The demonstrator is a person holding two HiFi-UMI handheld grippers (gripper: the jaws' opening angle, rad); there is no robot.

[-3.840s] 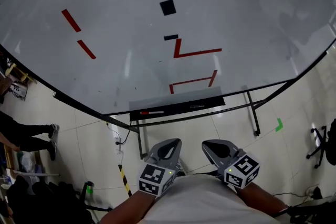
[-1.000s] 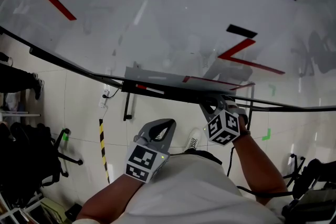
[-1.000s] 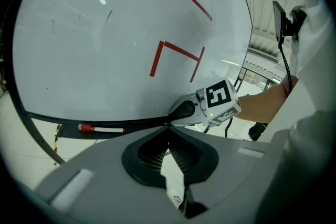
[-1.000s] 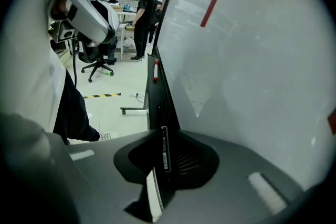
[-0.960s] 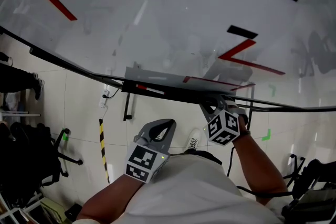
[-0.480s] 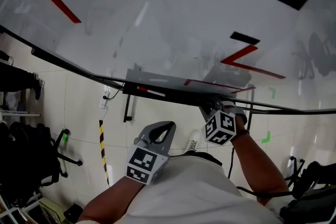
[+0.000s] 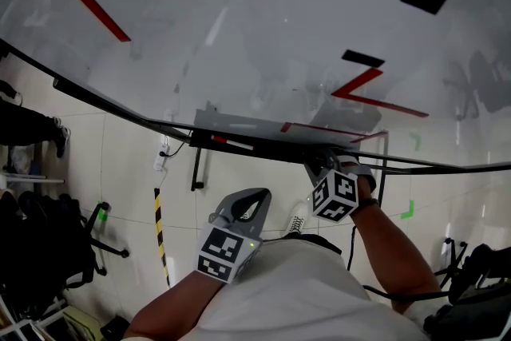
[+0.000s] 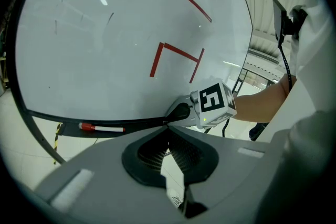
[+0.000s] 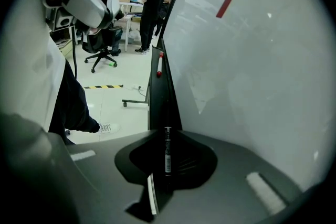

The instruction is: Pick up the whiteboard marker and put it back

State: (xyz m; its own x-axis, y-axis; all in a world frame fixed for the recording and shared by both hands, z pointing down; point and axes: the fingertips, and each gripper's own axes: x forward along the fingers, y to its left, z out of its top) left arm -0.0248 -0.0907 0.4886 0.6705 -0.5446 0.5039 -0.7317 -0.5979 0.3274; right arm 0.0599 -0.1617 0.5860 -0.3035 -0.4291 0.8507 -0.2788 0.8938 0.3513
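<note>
Right gripper view: right tool [image 9: 167, 131] is clamped on the black whiteboard marker [image 9: 167, 155], aligned lengthwise with the tray [image 9: 156, 107] — likely so it lays in flat, well short of the red-capped marker [image 9: 159, 66]. Left tool [image 8: 169, 128] is closed and empty, held back near the body — out of the way.

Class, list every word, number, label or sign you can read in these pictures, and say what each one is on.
No text reads clearly.
black marker held in the right gripper: white print, too small to read.
left cube, right cube: square patterns, no words.
whiteboard: red and black marks, no writing.
</note>
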